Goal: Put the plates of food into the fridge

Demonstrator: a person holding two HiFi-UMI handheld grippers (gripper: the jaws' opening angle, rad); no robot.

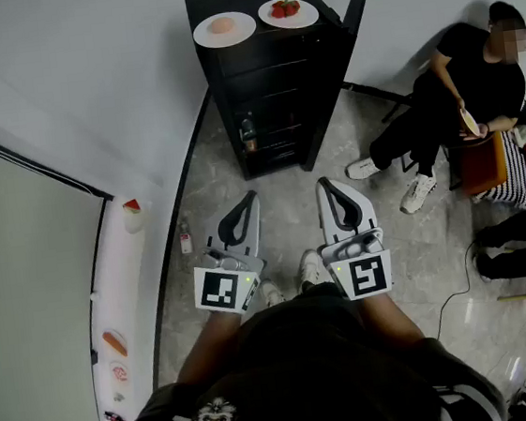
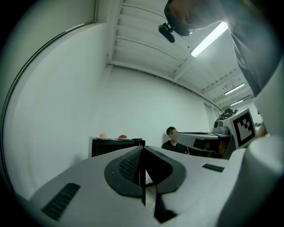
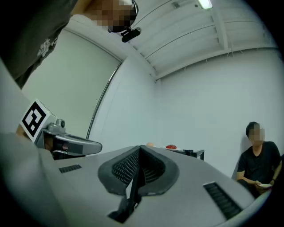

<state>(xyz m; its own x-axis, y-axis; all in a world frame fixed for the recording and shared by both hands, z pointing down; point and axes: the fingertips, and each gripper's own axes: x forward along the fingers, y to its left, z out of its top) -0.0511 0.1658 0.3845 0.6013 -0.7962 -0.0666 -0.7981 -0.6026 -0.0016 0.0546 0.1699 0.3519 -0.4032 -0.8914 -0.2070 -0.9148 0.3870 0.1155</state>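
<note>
black fridge stands ahead of me against the white wall, well apart from my grippers, with both plates on its top: the plate of pale pink food on the left, the plate of red food just beside it on the right. my left gripper and right gripper sit side by side, each pinched fully together with nothing between its jaws.

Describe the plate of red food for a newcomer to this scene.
Find the black cabinet against the white wall. Two white plates sit on top. It is the right-hand plate, carrying red food; the left plate holds a pale pink piece.
</note>
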